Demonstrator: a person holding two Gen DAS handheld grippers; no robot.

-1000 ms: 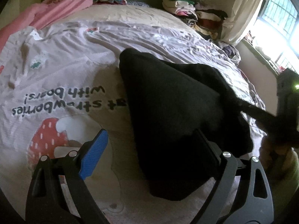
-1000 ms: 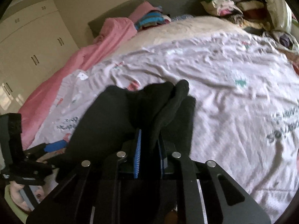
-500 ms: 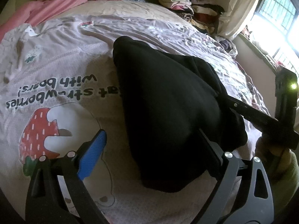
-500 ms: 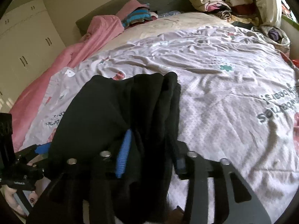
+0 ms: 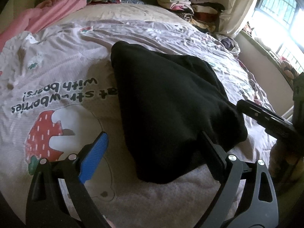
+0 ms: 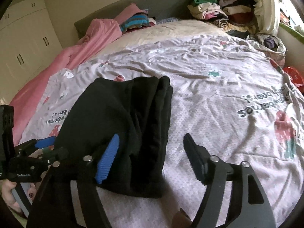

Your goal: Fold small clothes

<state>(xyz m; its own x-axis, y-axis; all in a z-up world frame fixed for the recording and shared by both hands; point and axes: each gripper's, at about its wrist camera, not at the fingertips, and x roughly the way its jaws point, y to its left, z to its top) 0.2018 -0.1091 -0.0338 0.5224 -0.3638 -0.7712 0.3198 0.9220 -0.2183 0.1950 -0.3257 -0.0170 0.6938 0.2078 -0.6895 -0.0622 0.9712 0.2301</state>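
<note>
A folded black garment lies on the pale printed bedsheet. My left gripper stands open over the garment's near corner. Its blue pad is out over the sheet, and its other finger rests against the cloth's edge. In the right wrist view the same black garment shows its stacked fold edges. My right gripper has its jaws opening. The garment's near right edge lies between them, and neither pad presses on it. My left gripper also shows at that view's left edge.
A pink blanket runs along the bed's left side. Piles of folded clothes and a striped stack sit by the grey headboard. White wardrobe doors stand at left. A bright window is at right.
My right gripper was shut on the garment's fold; its jaws have spread, let the cloth go and drawn back to the right. The garment has settled flat. My left gripper barely moved.
</note>
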